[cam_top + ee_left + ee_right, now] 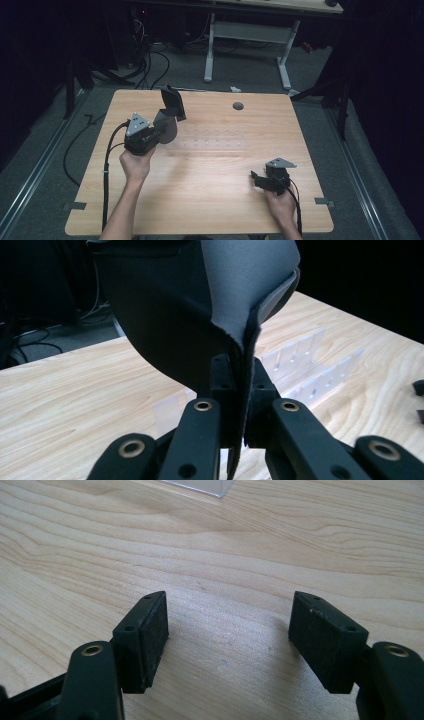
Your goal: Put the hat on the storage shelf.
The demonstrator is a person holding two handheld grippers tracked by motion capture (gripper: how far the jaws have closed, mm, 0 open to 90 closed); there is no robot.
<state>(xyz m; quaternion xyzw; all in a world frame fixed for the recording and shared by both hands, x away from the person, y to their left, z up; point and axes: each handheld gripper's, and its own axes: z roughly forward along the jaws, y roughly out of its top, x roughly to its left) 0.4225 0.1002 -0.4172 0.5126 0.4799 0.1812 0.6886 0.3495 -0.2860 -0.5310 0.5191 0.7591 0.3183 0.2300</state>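
**Dark flexible sheet held in left gripper above a slotted clear rack**

Dim workroom, grey floor, cables and a white-legged desk behind; pale wooden table (200, 200) in front. Item: one dark, flexible sheet (169, 116), possibly a neoprene pad or sleeve, curled and raised off the table. Left gripper (239, 390): jaws closed tight on the sheet's lower edge, the material rising and folding above the pads. Clear slotted rack (310, 367): on the tabletop just beyond and below the held sheet, its long axis running across the table; faint in the high view. Right gripper (227, 640): jaws wide, nothing between them, low over bare wood, well apart from the sheet. Left hand is the nearer to the rack.
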